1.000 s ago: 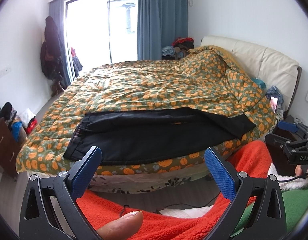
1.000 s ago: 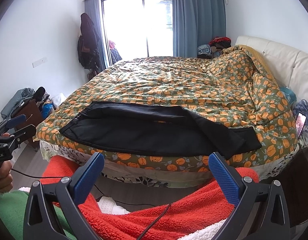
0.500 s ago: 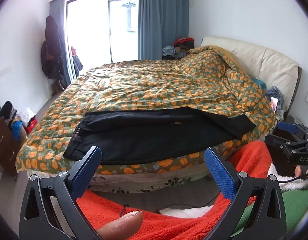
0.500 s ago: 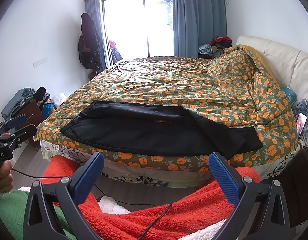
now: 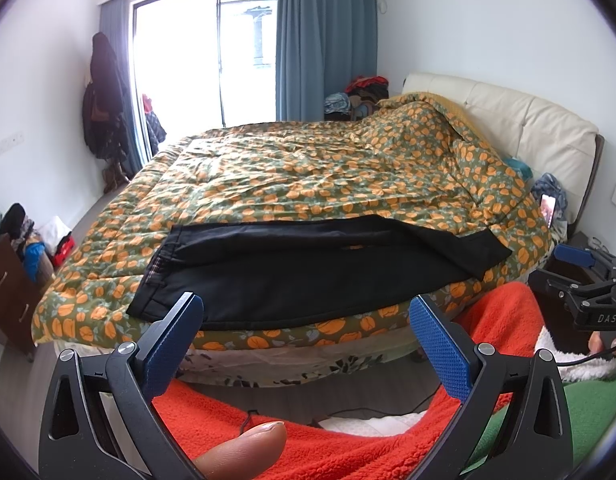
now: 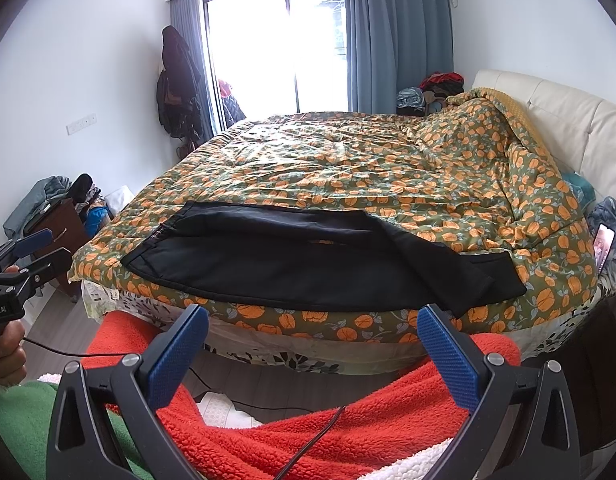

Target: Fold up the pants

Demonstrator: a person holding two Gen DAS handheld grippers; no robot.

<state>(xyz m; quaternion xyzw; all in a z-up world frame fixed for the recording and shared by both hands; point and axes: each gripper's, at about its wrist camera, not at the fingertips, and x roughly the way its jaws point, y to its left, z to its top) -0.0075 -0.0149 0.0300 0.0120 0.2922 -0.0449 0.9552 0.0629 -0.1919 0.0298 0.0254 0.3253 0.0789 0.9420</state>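
The long black cloth pants lie flat along the near edge of the big bed with the green quilt covered in orange pumpkins. The waist is at the left and the leg ends are at the right. One leg looks laid over the other, so the first fold, leg onto leg, seems done. The pants are not yet folded short from end to end, so I think that part is left. The left gripper with blue bumpy pads has its fingers wide apart and holds nothing. The right gripper with the same blue pads is spread wide too, and holds nothing. Both hang low in front of the bed, over a fuzzy red blanket, well apart from the pants. Behind the bed are a bright glass door, blue curtains and a cream padded headboard.
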